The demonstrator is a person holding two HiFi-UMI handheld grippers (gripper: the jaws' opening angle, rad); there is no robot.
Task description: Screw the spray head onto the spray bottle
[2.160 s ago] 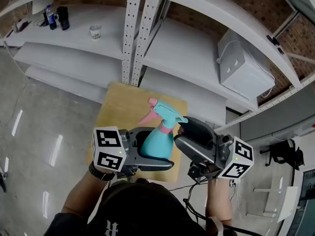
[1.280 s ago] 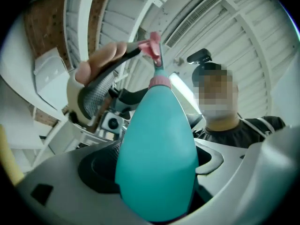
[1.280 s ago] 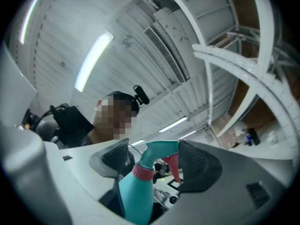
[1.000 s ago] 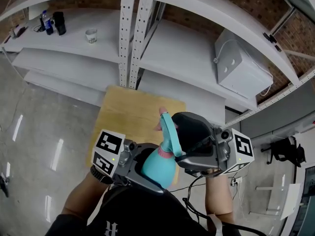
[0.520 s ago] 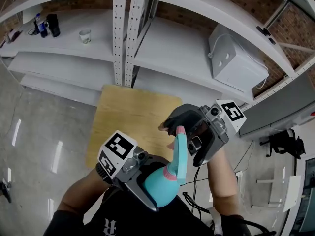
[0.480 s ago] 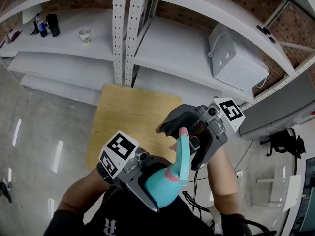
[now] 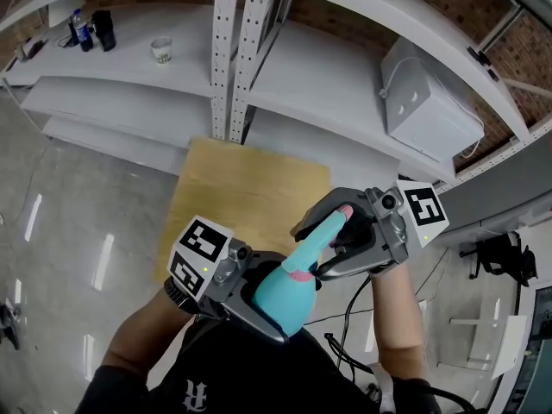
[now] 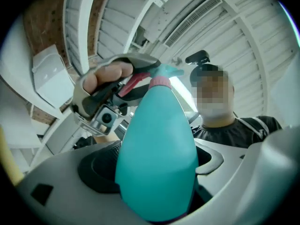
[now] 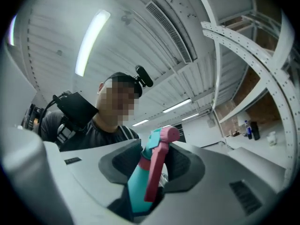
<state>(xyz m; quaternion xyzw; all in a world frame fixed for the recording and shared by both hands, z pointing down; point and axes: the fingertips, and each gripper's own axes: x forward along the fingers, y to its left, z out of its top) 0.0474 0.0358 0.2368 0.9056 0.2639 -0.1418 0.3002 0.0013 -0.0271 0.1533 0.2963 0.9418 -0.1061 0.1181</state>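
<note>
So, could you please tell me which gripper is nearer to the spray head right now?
Right. The right gripper has just been closing its jaws around the spray head, which sits between them; the left gripper holds the bottle lower down.

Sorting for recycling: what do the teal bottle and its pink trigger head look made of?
The teal pear-shaped spray bottle looks plastic: opaque, smooth, softly glossy. The pink-and-teal spray head, likely hard moulded plastic: uniform colour, crisp edges.
</note>
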